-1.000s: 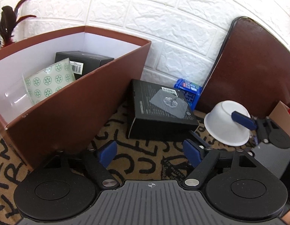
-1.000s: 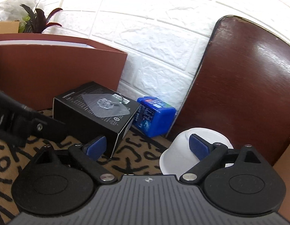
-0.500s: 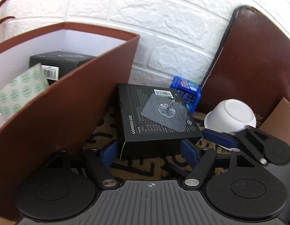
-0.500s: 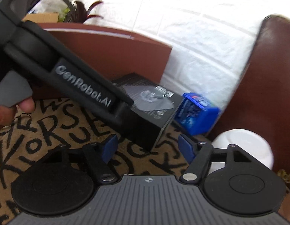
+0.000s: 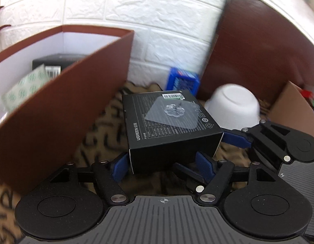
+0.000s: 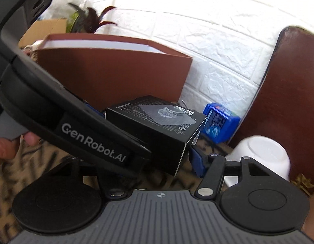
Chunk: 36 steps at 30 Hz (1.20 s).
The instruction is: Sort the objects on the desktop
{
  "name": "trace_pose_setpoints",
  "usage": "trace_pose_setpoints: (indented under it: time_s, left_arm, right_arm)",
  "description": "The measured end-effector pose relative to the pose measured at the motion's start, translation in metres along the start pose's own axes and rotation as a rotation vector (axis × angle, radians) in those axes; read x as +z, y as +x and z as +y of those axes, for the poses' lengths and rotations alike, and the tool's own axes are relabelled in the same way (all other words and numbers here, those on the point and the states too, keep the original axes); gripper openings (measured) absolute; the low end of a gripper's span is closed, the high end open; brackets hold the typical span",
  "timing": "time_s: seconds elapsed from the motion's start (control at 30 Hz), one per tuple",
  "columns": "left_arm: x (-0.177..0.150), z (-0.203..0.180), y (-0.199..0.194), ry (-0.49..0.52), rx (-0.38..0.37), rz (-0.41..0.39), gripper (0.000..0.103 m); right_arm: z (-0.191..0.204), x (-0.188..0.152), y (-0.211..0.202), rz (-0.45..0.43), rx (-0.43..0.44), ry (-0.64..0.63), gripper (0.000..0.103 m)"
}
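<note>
A black UGREEN box [image 5: 169,120] with a clear hook sticker [image 5: 174,109] on top lies on the patterned mat [image 5: 104,126]. My left gripper [image 5: 162,166] is at its near end with jaws closing. The left pad sits beside the box's left edge and the right pad lies in front of the near face, with no firm press seen. My right gripper [image 6: 157,162] comes in from the right, also closing. Its blue finger [image 5: 236,140] is against the box's right corner [image 6: 187,152]. Its other finger is hidden behind the left gripper's body.
A tall brown storage box [image 5: 55,111] on the left holds a black box [image 5: 53,61] and a green-patterned roll [image 5: 24,89]. An upturned white bowl [image 5: 232,105], a blue pack [image 5: 182,80], a leaning brown board [image 5: 258,46] and cardboard [image 5: 291,109] crowd the right. A hand [image 6: 6,146] is at the left.
Both grippers have moved in on the black box and narrowed their jaws. The right gripper came left from the white bowl. The box now looks closer and slightly turned.
</note>
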<state>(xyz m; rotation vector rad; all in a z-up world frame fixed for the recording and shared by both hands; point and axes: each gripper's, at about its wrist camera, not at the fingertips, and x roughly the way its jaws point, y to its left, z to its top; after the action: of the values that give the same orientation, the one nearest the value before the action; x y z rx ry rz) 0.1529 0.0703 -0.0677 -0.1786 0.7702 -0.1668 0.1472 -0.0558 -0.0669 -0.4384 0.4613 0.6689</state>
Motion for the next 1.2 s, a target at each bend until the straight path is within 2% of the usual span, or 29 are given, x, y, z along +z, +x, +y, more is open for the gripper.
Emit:
trace_pose_setpoints:
  time_s: [0.13, 0.27, 0.37, 0.47, 0.57, 0.6, 0.63, 0.77, 0.83, 0.87, 0.93, 1.07, 1.17, 1.2]
  left_arm:
    - [-0.035, -0.005, -0.033, 0.015, -0.035, 0.022, 0.076]
    - [-0.069, -0.016, -0.064, 0.075, -0.040, 0.045, 0.075]
    - [-0.091, -0.022, -0.082, 0.109, -0.054, 0.059, 0.075]
    - [-0.107, -0.024, -0.093, 0.128, -0.074, 0.062, 0.083]
    - [-0.113, -0.025, -0.105, 0.157, -0.063, 0.035, 0.086]
    - [-0.113, -0.023, -0.112, 0.153, -0.070, 0.009, 0.092]
    - [-0.112, -0.020, -0.118, 0.147, -0.073, -0.015, 0.095]
    - [-0.107, -0.016, -0.128, 0.131, -0.065, -0.050, 0.095]
    - [-0.104, -0.010, -0.125, 0.064, -0.066, -0.040, 0.093]
    - [-0.102, -0.006, -0.123, 0.024, -0.074, -0.028, 0.091]
    - [-0.103, 0.004, -0.123, -0.025, -0.086, -0.019, 0.089]
    - [-0.102, 0.017, -0.125, -0.067, -0.079, -0.026, 0.088]
    - [-0.100, 0.020, -0.121, -0.092, -0.106, -0.015, 0.088]
    - [-0.100, 0.019, -0.120, -0.085, -0.105, -0.016, 0.088]
  right_arm:
    - [0.026, -0.017, -0.040, 0.023, 0.029, 0.020, 0.067]
    - [0.050, -0.036, -0.081, 0.034, 0.038, 0.033, 0.067]
    - [0.063, -0.047, -0.101, 0.044, 0.039, 0.094, 0.067]
    - [0.075, -0.058, -0.118, 0.046, 0.035, 0.145, 0.069]
    - [0.080, -0.061, -0.134, 0.047, 0.022, 0.144, 0.074]
    - [0.077, -0.061, -0.138, 0.038, -0.002, 0.140, 0.079]
    - [0.074, -0.061, -0.146, 0.026, -0.016, 0.144, 0.079]
    - [0.059, -0.047, -0.163, -0.025, -0.069, 0.141, 0.079]
    - [0.056, -0.040, -0.156, -0.028, -0.081, 0.130, 0.078]
    - [0.056, -0.036, -0.149, -0.022, -0.097, 0.119, 0.077]
    - [0.055, -0.033, -0.140, -0.011, -0.113, 0.098, 0.061]
    - [0.045, -0.029, -0.131, -0.027, -0.110, 0.155, 0.056]
    - [0.044, -0.024, -0.119, -0.021, -0.101, 0.154, 0.041]
    - [0.044, -0.023, -0.115, -0.017, -0.097, 0.153, 0.033]
